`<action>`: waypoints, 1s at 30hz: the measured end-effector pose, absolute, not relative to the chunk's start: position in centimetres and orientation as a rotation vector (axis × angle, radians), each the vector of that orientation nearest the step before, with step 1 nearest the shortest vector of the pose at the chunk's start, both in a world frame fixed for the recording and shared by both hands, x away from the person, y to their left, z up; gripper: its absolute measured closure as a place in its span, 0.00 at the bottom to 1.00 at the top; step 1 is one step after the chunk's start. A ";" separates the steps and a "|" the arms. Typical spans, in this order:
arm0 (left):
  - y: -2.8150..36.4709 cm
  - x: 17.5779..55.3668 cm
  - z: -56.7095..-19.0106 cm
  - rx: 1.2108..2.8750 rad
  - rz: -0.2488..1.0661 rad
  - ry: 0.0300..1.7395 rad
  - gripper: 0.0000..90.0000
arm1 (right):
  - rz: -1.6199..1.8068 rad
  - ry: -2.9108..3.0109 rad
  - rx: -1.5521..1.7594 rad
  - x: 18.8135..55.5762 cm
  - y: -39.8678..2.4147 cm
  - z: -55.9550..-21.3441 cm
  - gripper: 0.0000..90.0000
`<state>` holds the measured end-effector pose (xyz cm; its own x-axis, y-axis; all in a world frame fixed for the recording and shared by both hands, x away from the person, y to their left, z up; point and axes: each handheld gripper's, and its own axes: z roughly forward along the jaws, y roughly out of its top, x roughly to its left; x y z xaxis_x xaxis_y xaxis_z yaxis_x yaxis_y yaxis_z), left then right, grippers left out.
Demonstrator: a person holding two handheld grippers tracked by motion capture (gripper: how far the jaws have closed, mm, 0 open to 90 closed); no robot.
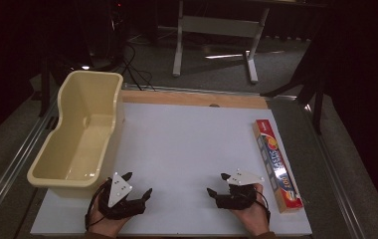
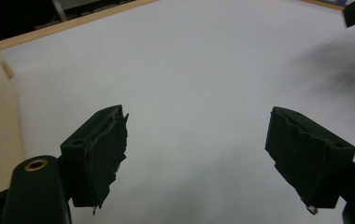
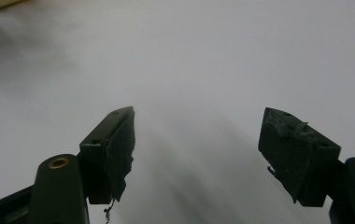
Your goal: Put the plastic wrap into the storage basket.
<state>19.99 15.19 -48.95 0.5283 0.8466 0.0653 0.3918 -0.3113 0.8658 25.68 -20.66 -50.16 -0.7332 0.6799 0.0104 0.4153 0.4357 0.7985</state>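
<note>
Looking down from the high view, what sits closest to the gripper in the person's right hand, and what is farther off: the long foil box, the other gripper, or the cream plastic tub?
From the right gripper:
1. Long orange and blue cardboard foil box, just to its right, by the board's edge.
2. Left gripper, to its left, across bare white board.
3. Cream plastic tub, farthest, at the board's left side.

This looks like a dim lab or recording room: a white tabletop (image 1: 192, 144) edged with wood and metal rails, grey carpet, cables (image 1: 135, 64) trailing across the floor, and a height-adjustable desk frame (image 1: 217, 30) behind.
</note>
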 end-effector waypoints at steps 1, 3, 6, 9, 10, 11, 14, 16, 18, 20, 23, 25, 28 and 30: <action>15.3 20.0 -48.9 1.909 0.671 1.014 0.23 | 1.190 2.381 0.947 25.7 -20.8 -50.2 0.30; 15.4 20.1 -49.0 1.905 0.678 1.020 0.23 | 1.179 2.381 0.955 25.8 -20.9 -50.2 0.30; 15.6 20.2 -49.1 1.907 0.678 1.032 0.23 | 1.168 2.386 0.967 26.0 -21.1 -50.3 0.30; 15.7 20.1 -49.0 1.902 0.682 1.032 0.23 | 1.163 2.388 0.971 26.1 -21.1 -50.3 0.30; 15.7 20.0 -48.9 1.893 0.675 1.045 0.23 | 1.084 2.361 0.959 26.0 -21.0 -50.2 0.30; 15.8 19.8 -48.7 1.883 0.668 1.046 0.23 | 1.084 2.361 0.959 26.0 -21.0 -50.2 0.30; 15.5 18.9 -48.5 1.894 0.687 1.020 0.24 | 1.046 2.355 0.975 26.4 -21.0 -49.6 0.30; 15.5 18.8 -48.5 1.901 0.691 1.013 0.24 | 1.033 2.353 0.965 26.8 -21.1 -49.1 0.30; 15.6 18.6 -48.6 1.899 0.694 1.015 0.24 | 1.035 2.352 0.966 26.9 -21.2 -48.8 0.30; 15.8 18.6 -48.6 1.891 0.689 1.019 0.24 | 1.024 2.329 0.979 27.7 -22.1 -47.8 0.30; 16.0 18.7 -48.7 1.887 0.688 1.027 0.24 | 0.986 2.316 0.990 28.2 -22.8 -47.2 0.30; 16.1 18.9 -48.8 1.894 0.687 1.027 0.24 | 0.929 2.317 1.008 28.8 -23.6 -46.7 0.30; 16.2 19.0 -48.8 1.898 0.696 1.028 0.24 | 0.852 2.312 1.016 29.6 -25.1 -46.1 0.29; 16.2 19.0 -48.8 1.891 0.695 1.029 0.24 | 0.825 2.301 1.026 30.0 -26.0 -45.6 0.29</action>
<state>18.99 16.22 -48.79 0.5064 0.8594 0.0706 0.3862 -0.2993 0.8725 30.03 -26.04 -45.64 -0.6002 0.7789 -0.1819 0.4860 0.5358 0.6904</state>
